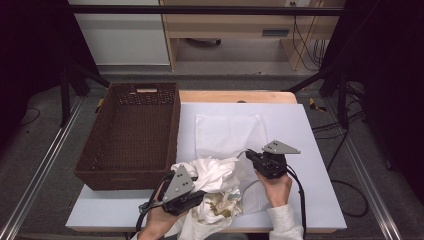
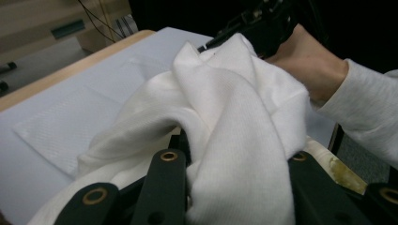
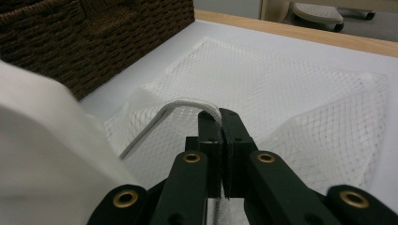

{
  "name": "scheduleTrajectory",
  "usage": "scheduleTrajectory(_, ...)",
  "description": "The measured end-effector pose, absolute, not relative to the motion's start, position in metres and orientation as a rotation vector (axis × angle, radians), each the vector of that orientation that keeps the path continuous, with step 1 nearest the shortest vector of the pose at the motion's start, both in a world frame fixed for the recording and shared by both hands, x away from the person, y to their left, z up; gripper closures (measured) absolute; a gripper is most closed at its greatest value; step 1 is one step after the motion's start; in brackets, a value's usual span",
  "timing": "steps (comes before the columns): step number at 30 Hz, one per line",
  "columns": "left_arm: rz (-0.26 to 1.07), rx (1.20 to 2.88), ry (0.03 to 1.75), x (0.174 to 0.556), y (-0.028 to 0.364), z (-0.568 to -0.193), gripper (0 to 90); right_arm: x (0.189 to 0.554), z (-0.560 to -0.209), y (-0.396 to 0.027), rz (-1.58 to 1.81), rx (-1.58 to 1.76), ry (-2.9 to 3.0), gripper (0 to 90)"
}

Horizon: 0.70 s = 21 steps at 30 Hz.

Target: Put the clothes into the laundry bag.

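Left gripper (image 1: 192,197), nearest, clamps the white garment (image 1: 212,175) bunched at the table's (image 1: 310,150) front edge. Right gripper (image 3: 219,123) pinches the mesh bag's (image 3: 300,93) rim, apparently lifting its mouth for loading. Wicker basket (image 1: 131,132) stands beyond.

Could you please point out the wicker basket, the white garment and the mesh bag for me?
wicker basket (image 1: 172,127), high view, on its right wall.
white garment (image 2: 234,136), left gripper view, on the fold between the jaws.
mesh bag (image 3: 291,89), right gripper view, on its flat netting.
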<state>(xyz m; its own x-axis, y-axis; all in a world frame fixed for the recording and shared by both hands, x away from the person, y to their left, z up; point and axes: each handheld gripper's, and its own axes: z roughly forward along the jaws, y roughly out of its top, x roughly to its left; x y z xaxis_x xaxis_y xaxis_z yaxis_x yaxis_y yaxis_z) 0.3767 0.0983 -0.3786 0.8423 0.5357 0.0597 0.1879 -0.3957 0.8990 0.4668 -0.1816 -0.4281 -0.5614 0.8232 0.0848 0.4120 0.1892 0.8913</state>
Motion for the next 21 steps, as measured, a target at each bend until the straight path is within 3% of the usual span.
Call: scheduleTrajectory(21,0.385,2.155,0.595,0.424,0.026,-0.449,65.3,0.456,-0.426,-0.174,1.346,1.117,2.096,88.4)
